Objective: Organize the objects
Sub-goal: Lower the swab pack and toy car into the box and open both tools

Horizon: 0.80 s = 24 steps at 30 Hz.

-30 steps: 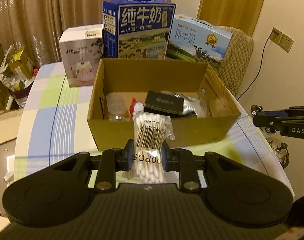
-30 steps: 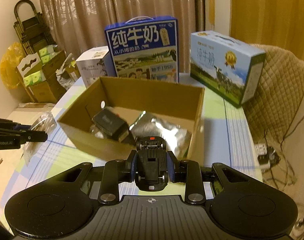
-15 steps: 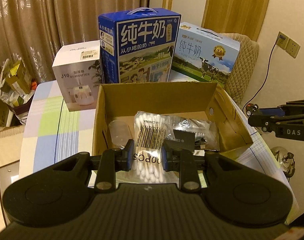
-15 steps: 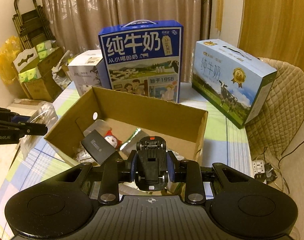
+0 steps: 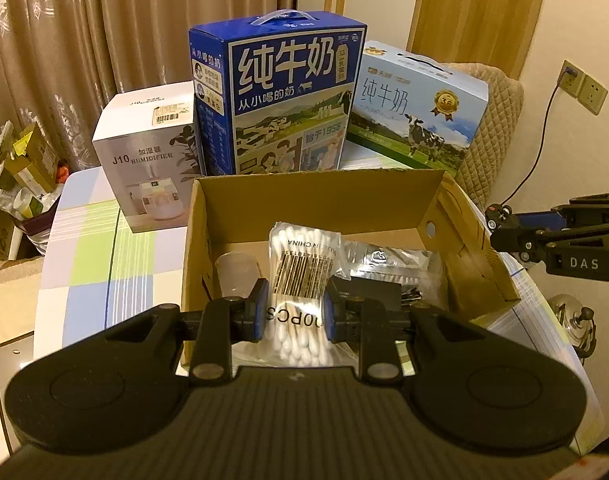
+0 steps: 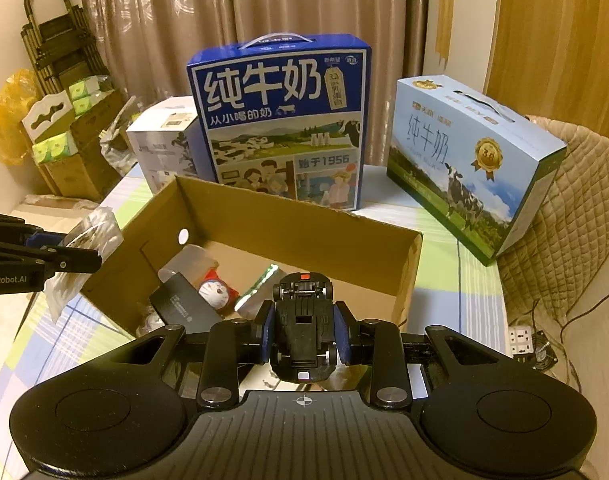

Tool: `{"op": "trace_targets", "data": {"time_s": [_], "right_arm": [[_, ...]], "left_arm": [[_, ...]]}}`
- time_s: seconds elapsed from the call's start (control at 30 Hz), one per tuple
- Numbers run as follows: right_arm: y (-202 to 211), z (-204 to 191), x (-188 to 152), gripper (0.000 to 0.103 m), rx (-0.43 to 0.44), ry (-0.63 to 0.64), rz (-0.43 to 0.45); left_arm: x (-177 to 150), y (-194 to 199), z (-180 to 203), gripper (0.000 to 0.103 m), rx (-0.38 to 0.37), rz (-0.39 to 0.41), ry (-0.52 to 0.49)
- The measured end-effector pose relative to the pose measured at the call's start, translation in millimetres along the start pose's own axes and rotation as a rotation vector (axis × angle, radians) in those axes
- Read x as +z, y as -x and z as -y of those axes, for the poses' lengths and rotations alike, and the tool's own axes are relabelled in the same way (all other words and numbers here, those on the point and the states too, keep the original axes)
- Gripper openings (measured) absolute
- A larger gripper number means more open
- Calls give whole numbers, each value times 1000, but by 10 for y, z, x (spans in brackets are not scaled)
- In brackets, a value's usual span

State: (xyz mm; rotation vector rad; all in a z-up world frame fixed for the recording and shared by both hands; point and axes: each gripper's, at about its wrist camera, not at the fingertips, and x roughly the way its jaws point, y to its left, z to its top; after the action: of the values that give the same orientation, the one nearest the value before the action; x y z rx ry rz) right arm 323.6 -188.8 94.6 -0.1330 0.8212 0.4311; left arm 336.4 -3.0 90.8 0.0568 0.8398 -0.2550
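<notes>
My left gripper [image 5: 295,312] is shut on a clear bag of cotton swabs [image 5: 304,276] with a barcode, held over the near edge of the open cardboard box [image 5: 312,196]. My right gripper [image 6: 303,338] is shut on a black toy car [image 6: 303,328], underside up, held above the box's [image 6: 296,228] near right part. Inside the box lie a clear plastic cup [image 5: 237,276], a black flat case [image 6: 184,308], a Doraemon figure [image 6: 213,292] and a silver foil bag [image 5: 388,258]. The left gripper with the swab bag [image 6: 84,248] shows at the left of the right wrist view.
A dark blue milk carton [image 5: 284,100], a light blue milk carton [image 5: 420,112] and a white humidifier box [image 5: 152,160] stand behind the cardboard box on the checked tablecloth [image 5: 88,264]. A quilted chair [image 6: 564,216] is at the right. Cluttered boxes [image 6: 64,140] stand at the left.
Both grippers have risen and moved forward over the box with their objects held. More of the box's inside shows now.
</notes>
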Motion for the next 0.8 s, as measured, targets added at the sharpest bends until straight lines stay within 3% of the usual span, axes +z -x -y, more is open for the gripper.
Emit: {"op": "trace_targets", "data": {"time_s": [0.7,0.77,0.8], "right_arm": [[-204,25,55,27,-3,1,-16],[-208,30,49,27,-2,0,-16],[-213,32,46,27,-3,-2,-17]], "left_arm": [[133,-425,-201,23,5,1,39],[138,-447,-219,40,5,18,50],[136,-452,-220,43,11,23,50]]}}
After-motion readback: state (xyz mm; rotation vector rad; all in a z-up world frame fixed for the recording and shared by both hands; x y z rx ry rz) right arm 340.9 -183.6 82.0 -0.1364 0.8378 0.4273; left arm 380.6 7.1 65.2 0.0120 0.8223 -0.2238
